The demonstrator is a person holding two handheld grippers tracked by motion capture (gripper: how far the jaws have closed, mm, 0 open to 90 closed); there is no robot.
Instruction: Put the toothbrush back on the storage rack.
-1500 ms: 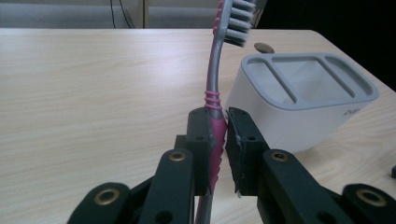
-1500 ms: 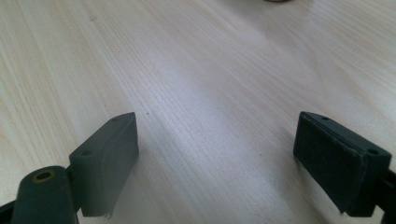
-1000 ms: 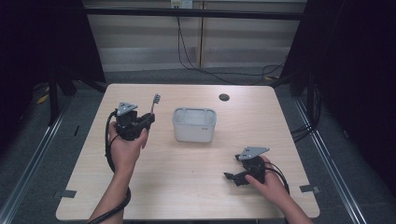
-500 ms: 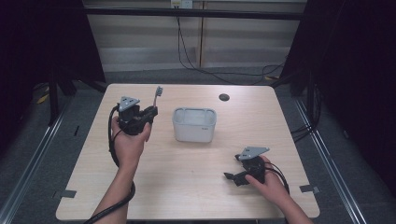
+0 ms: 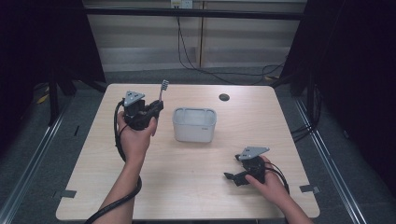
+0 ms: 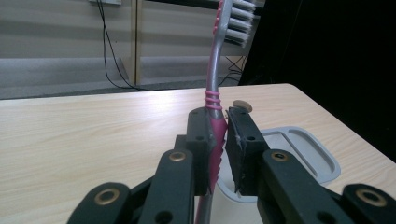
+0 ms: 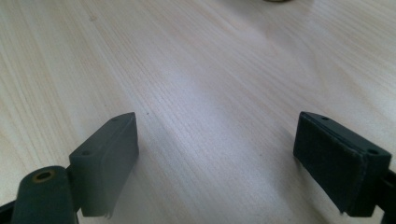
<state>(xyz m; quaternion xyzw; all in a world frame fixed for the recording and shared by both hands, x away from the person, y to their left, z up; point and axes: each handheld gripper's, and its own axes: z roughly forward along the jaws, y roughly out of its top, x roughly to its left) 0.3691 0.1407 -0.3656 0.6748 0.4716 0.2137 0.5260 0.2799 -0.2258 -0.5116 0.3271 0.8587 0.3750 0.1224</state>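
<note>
- The left gripper (image 5: pixel 156 108) is lifted off the counter (image 5: pixel 140 186), held in a raised left hand (image 5: pixel 135 137) whose forearm angles up from the near edge.
- Its jaws are clamped on the pink handle of a toothbrush (image 6: pixel 215 100); the brush stands almost upright, bristle head at the top.
- In the high view the toothbrush (image 5: pixel 162 88) rises above the gripper, just left of the grey container (image 5: pixel 194 125) and apart from it.
- The container sits near the middle of the counter; the left gripper view shows its rim (image 6: pixel 303 154) just beyond the jaws.
- The right gripper (image 5: pixel 232 176) lies low at the near right of the counter, the right hand (image 5: pixel 271 186) wrapped round its body, pointing left.
- Its jaws stand wide apart with nothing but bare wood between them; one pad (image 7: pixel 336 161) hovers close to the surface.
- A small dark round disc (image 5: pixel 224 97) lies at the far side of the counter.
</note>
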